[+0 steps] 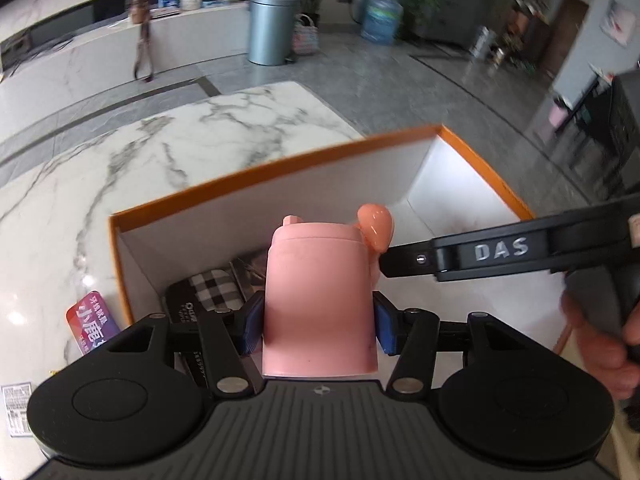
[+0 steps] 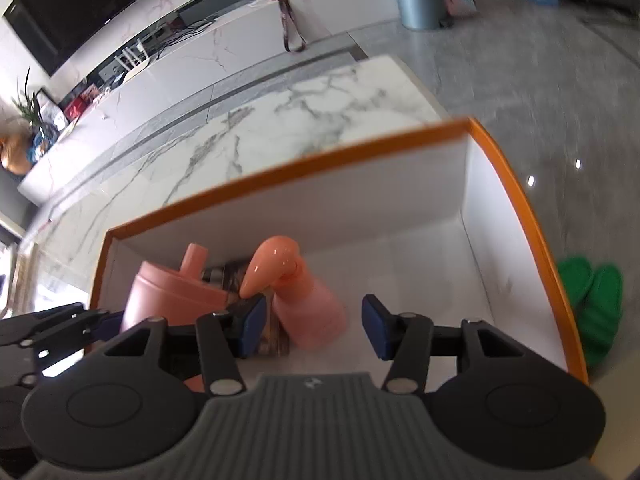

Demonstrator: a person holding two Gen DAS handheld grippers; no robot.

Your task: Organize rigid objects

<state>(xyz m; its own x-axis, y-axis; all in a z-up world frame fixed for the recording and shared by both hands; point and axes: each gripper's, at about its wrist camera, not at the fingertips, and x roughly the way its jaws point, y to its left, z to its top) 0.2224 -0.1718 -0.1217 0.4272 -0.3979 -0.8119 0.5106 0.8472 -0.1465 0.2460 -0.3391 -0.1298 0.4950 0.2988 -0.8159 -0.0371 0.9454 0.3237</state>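
Cup [image 2: 168,296] and bottle [image 2: 308,312] in box [image 2: 520,208] (on table [image 2: 280,120]).

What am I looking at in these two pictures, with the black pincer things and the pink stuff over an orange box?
There is no robot here. A person holds a two-fingered grabbing tool in each hand, and each tool carries a wide-angle camera looking along its fingers, so each picture is taken from one tool.

In the left tool's view, the left hand-held gripper is shut on a pink container, its blue pads pressing both sides. The other tool reaches in from the right.

In the right tool's view, the right hand-held gripper stands open; a pink spray bottle with an orange head lies blurred between its fingers, the right pad clearly apart from it.

Both hang over an orange-rimmed box with white walls, set on a marble table. A checked item lies in the box; a red packet lies on the table outside.
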